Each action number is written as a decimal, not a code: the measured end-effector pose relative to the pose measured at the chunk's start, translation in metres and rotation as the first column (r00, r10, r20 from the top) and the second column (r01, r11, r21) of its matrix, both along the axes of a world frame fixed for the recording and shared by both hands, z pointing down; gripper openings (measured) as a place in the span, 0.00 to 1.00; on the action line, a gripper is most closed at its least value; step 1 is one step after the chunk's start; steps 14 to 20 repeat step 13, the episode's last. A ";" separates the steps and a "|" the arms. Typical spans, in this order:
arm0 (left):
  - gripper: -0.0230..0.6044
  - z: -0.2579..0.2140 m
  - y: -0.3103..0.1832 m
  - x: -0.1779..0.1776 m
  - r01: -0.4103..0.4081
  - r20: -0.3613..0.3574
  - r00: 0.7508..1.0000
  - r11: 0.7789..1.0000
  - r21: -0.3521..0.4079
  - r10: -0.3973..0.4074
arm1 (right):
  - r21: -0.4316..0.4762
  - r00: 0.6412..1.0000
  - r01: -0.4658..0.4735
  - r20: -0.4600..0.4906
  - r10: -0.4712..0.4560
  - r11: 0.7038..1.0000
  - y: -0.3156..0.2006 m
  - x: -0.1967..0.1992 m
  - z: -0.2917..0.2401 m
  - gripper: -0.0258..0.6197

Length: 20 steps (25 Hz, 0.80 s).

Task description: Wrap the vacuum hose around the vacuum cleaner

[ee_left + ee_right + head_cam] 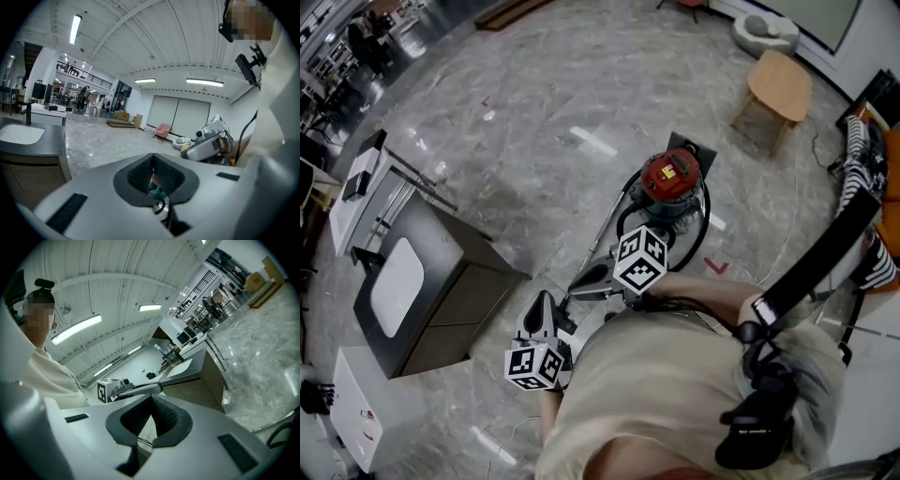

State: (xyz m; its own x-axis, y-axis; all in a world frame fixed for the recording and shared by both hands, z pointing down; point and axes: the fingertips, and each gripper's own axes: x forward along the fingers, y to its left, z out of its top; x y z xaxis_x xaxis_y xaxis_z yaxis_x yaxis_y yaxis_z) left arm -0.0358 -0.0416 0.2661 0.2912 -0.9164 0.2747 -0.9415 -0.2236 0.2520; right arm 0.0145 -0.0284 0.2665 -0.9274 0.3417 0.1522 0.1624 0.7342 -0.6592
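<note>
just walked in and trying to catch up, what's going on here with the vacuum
A person stands over a red vacuum cleaner on the floor, with a gripper in each hand. The left gripper and the right gripper are both shut, with nothing between their fingers. Both are close to the person's body and touch nothing. The black hose curls on the floor around the vacuum cleaner's near side, and neither gripper has hold of it.

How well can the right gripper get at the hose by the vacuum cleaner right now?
Probably yes, with a step closer and a reach down: the hose lies in the open by the vacuum cleaner, nothing blocking it. The right gripper is shut and must open first.
</note>
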 end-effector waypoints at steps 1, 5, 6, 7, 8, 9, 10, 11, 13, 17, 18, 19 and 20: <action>0.04 -0.001 0.003 -0.001 -0.004 0.009 1.000 1.000 0.004 0.004 | 0.014 1.000 0.010 -0.003 -0.010 1.000 0.003 -0.004 -0.001 0.05; 0.04 -0.012 0.008 0.004 -0.021 0.022 1.000 0.999 0.035 0.021 | 0.073 1.000 0.027 0.014 -0.028 0.997 0.006 -0.014 -0.013 0.05; 0.04 -0.012 0.008 0.005 -0.024 0.030 0.999 0.999 0.036 0.023 | 0.076 0.999 0.022 0.024 -0.023 0.997 0.004 -0.016 -0.017 0.05; 0.04 -0.012 0.009 0.005 -0.026 0.041 0.999 0.999 0.033 0.025 | 0.076 0.999 0.017 0.034 -0.020 0.997 0.001 -0.018 -0.020 0.05; 0.04 -0.011 0.010 0.006 -0.027 0.052 0.998 0.999 0.028 0.026 | 0.078 0.999 0.015 0.044 -0.019 0.997 -0.001 -0.018 -0.023 0.05; 0.04 -0.011 0.011 0.007 -0.026 0.058 0.998 0.999 0.023 0.025 | 0.082 0.999 0.015 0.051 -0.020 0.997 -0.003 -0.017 -0.026 0.05; 0.04 -0.010 0.011 0.008 -0.023 0.062 0.998 1.000 0.020 0.021 | 0.087 0.998 0.017 0.055 -0.021 0.996 -0.005 -0.015 -0.028 0.05; 0.04 -0.010 0.010 0.010 -0.017 0.063 0.998 1.000 0.017 0.016 | 0.091 0.998 0.018 0.059 -0.024 0.996 -0.006 -0.012 -0.029 0.05; 0.04 -0.012 0.010 0.012 -0.004 0.063 0.998 1.000 0.015 0.003 | 0.099 0.997 0.023 0.066 -0.030 0.995 -0.008 -0.006 -0.032 0.05; 0.04 -0.012 0.010 0.012 -0.004 0.063 0.998 1.000 0.015 0.003 | 0.099 0.997 0.023 0.066 -0.030 0.995 -0.008 -0.006 -0.032 0.05; 0.04 -0.012 0.010 0.012 -0.004 0.063 0.998 1.000 0.015 0.003 | 0.099 0.997 0.023 0.066 -0.030 0.995 -0.008 -0.006 -0.032 0.05; 0.04 -0.012 0.010 0.012 -0.004 0.063 0.998 1.000 0.015 0.003 | 0.099 0.997 0.023 0.066 -0.030 0.995 -0.008 -0.006 -0.032 0.05; 0.04 -0.012 0.010 0.012 -0.004 0.063 0.998 1.000 0.015 0.003 | 0.099 0.997 0.023 0.066 -0.030 0.995 -0.008 -0.006 -0.032 0.05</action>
